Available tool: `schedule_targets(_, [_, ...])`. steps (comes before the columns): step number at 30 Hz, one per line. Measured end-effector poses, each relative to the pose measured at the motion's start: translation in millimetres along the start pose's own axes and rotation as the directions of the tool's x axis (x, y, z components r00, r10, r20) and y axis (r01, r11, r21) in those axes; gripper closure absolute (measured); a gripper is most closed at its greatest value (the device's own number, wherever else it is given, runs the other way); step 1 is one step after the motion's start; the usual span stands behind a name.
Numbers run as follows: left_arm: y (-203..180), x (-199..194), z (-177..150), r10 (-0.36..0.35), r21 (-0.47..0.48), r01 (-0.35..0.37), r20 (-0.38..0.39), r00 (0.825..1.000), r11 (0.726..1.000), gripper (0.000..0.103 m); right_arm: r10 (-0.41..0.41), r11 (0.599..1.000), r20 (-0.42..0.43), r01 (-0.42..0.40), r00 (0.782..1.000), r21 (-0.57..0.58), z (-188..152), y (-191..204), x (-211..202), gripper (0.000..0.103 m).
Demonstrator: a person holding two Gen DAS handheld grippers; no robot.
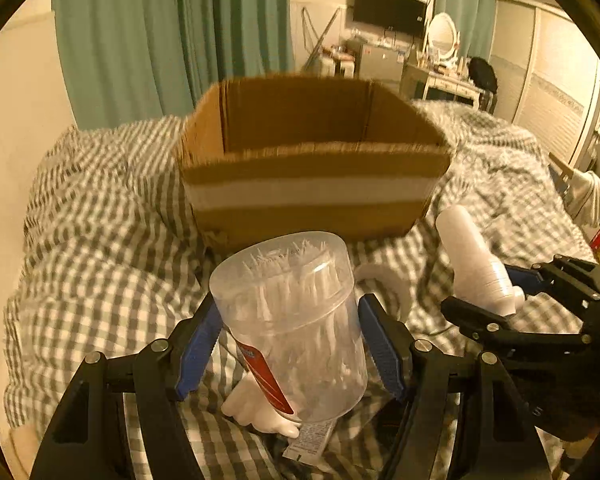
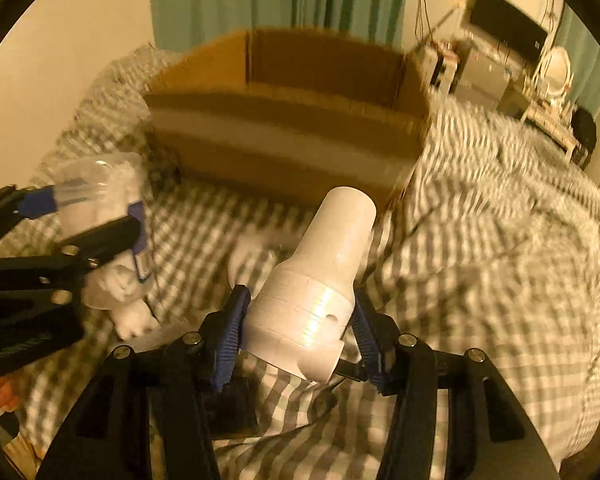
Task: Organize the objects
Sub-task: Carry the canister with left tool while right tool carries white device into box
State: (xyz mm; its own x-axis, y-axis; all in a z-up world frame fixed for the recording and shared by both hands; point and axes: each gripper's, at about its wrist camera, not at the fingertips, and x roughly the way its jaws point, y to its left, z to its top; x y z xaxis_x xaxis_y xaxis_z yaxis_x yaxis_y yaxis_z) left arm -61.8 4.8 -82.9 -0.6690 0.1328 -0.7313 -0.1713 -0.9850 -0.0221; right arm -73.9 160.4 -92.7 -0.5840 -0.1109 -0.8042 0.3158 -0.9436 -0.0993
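Note:
My left gripper is shut on a clear plastic jar of white sticks and holds it above the bed, in front of an open cardboard box. My right gripper is shut on a white hair dryer, its nozzle pointing toward the box. In the left wrist view the right gripper with the dryer is at right. In the right wrist view the left gripper with the jar is at left.
A checked grey and white duvet covers the bed. A white toy figure and a small packet lie on it under the jar. Green curtains hang behind the box. A dresser with a mirror stands far right.

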Motion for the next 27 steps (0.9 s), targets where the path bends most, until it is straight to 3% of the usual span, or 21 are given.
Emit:
schedule_targets(7, [-1, -37, 41, -0.027, 0.005, 0.027, 0.089, 0.996, 1.000, 0.032, -0.017, 0.999, 0.159, 0.022, 0.987, -0.030, 41, 9, -71, 0.053])
schedule_targets(13, [10, -42, 104, -0.059, -0.028, 0.063, 0.131, 0.990, 0.998, 0.032, 0.029, 1.000, 0.255, -0.026, 0.967, -0.016, 92, -9, -101, 0.053])
schedule_targets(21, [28, -9, 183, -0.008, -0.018, 0.011, 0.148, 0.989, 1.000, 0.032, 0.067, 0.998, 0.281, -0.067, 0.957, -0.009, 180, -32, -94, 0.053])
schedule_targets(27, [42, 45, 225, 0.028, -0.038, -0.025, 0.102, 0.994, 0.999, 0.032, 0.084, 0.996, 0.238, -0.087, 0.968, 0.001, 237, -48, -38, 0.053])
